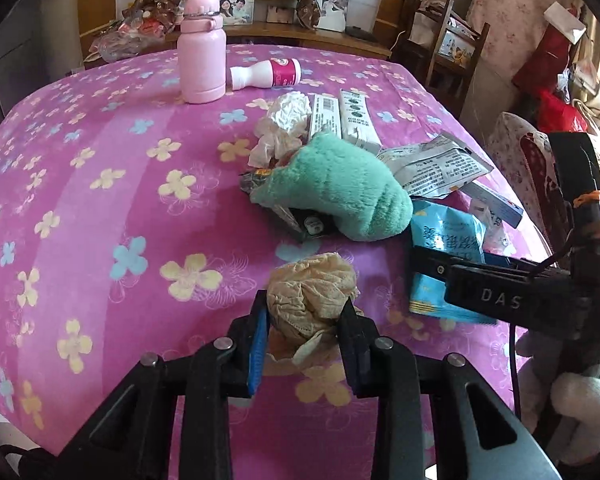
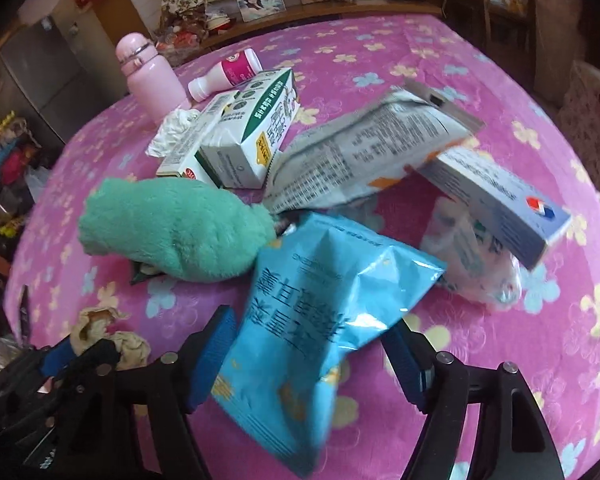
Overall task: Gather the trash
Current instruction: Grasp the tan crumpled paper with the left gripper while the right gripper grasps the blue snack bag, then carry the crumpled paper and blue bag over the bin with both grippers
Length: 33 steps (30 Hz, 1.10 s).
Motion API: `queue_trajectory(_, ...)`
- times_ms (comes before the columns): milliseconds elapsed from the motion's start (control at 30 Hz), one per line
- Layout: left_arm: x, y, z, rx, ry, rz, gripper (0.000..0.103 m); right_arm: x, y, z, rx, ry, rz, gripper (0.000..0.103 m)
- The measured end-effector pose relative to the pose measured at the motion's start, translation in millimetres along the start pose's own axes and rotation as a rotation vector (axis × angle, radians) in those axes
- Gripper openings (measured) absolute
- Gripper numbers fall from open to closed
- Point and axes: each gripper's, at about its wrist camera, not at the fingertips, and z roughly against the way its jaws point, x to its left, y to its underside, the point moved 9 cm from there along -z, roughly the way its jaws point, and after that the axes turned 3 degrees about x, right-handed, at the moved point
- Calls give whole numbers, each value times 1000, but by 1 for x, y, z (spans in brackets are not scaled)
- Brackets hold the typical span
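I'm tilting the left gripper (image 1: 304,334) down, pinching the crumpled beige tissue (image 1: 312,292); beside it my right gripper (image 2: 312,354) is gaping around the blue bag (image 2: 320,320), not squeezing. Both are lying near the green plush (image 1: 336,192) on the pink flowered tablecloth (image 1: 100,200).

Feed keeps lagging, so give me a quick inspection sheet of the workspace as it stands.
Surface: pink flowered tablecloth, covered table.
Job's things: crumpled beige tissue; blue snack bag; grey printed wrapper; milk cartons; white tissue; fallen yogurt bottle.
Clutter: green plush toy; upright pink flask.
Grippers: left hand-held gripper shut on beige tissue; right hand-held gripper open astride blue bag.
Cables: black lead.
Surroundings: wooden chair, photos.
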Motion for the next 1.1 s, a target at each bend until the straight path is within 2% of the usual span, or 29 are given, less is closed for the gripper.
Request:
queue_trajectory(67, 0, 0, 0, -2, 1, 4, 34, -2, 0, 0, -13, 15, 19, 77)
queue_trajectory(167, -2, -1, 3, -9, 5, 5, 34, -7, 2, 3, -24, 17, 56, 60)
queue_trajectory(233, -5, -2, 5, -13, 10, 4, 34, -10, 8, 8, -7, -40, 56, 52)
queue_trajectory(300, -11, -2, 11, -22, 20, -4, 33, -15, 13, 18, -8, -68, 61, 48)
queue_trajectory(367, -20, -3, 15, -29, 32, -16, 34, -17, 20, 33, -8, -136, 72, 47)
queue_trajectory(633, -64, -9, 25, -46, 62, -78, 34, -34, 39, 87, -61, -189, 97, 47)
queue_trajectory(833, -109, -14, 31, -56, 99, -128, 34, -73, 41, 117, -109, -166, 64, 47)
queue_trajectory(1100, -188, -20, 26, -48, 160, -227, 34, -142, 40, 151, -171, -104, -22, 47)
